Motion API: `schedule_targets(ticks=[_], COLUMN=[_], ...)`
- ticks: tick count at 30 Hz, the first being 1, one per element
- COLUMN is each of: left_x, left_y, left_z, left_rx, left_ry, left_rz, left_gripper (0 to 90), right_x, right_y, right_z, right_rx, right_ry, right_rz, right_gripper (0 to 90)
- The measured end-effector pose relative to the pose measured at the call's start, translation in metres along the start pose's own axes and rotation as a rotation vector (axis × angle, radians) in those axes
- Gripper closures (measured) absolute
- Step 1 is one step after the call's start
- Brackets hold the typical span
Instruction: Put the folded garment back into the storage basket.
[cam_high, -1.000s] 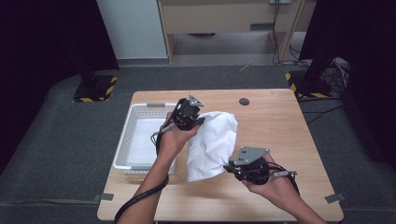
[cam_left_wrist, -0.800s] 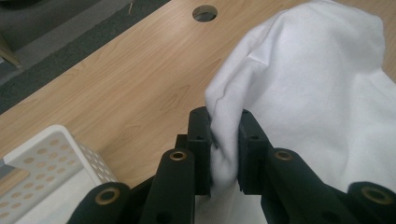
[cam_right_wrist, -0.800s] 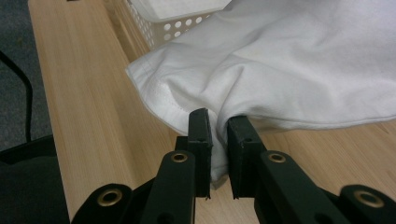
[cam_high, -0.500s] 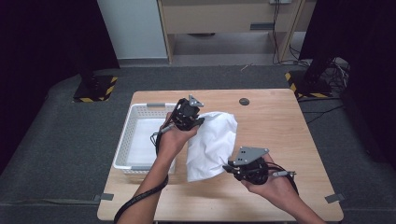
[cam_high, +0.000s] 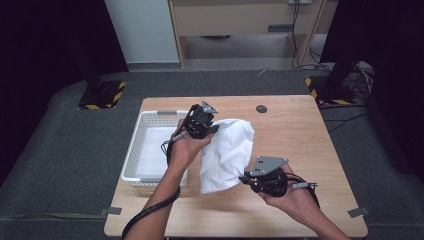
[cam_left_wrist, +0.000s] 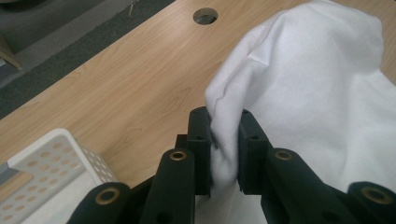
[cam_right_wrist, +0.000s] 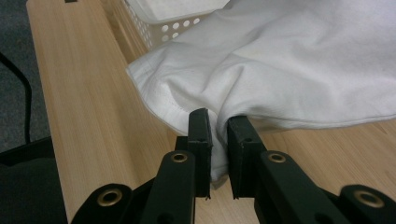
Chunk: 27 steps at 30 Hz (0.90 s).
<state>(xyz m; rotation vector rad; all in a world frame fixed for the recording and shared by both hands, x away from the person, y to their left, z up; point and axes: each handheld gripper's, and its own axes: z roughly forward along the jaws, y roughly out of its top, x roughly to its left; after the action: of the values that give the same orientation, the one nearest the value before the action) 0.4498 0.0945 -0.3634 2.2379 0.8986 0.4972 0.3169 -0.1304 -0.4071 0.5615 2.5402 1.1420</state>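
Setting: lab-style recording bay.
Enclosure: black curtains (cam_high: 45, 45) on both sides.
Floor: grey carpet (cam_high: 65, 150), hazard-striped stand bases (cam_high: 101, 95), loose cables (cam_high: 362, 75).
Work surface: wooden table (cam_high: 300, 135).

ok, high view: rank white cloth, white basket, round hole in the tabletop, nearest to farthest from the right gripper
From the right gripper, at the table's near right:
1. White cloth: clamped in its jaws, spread up and left toward the left gripper.
2. White basket: on the table's left side, past the cloth.
3. Round hole: near the far edge. Its gap looks only slightly larger than the basket's, so 2 and 3 are close.
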Motion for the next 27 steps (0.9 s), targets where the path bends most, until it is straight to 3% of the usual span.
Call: schedule_targets(ticks=[27], left_x=[0.012], left_y=[-0.003], left_z=[-0.011], left_rx=[-0.003], left_ry=[0.015], left_rz=[-0.009], left_gripper=[79.5], right_x=[0.001], right_y=[0.013], right_z=[0.005], right_rx=[-0.004], right_ry=[0.006], right_rz=[-0.016], right_gripper=[81.1])
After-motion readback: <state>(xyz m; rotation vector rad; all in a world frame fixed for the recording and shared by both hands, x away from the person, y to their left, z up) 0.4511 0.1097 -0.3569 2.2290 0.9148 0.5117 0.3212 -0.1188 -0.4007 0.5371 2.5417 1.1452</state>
